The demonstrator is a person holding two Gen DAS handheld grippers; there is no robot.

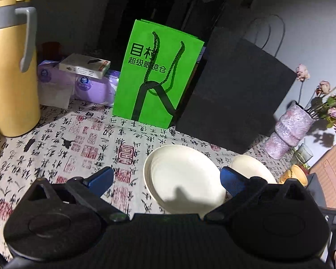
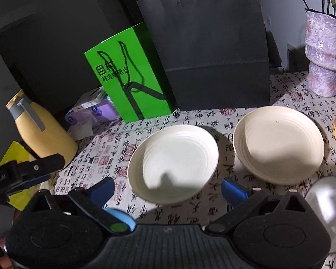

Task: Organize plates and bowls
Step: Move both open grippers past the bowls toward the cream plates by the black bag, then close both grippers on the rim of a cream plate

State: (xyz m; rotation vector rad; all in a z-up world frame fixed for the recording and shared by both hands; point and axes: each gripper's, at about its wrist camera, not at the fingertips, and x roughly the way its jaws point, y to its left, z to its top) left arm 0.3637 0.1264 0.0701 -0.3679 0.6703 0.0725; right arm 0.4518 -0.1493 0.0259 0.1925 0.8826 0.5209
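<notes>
Two cream ribbed plates lie apart on the tablecloth, both grippers spread wide and empty, the right plate half hidden in the left view.

A green bag stands beside a black bag on the calligraphy cloth. A yellow flask stands left, tissue packs behind, a pink vase right.

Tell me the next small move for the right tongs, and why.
Probably ease the right tongs forward onto the near rim of the left plate: they are open, holding nothing, and both plates lie apart, unstacked.
</notes>
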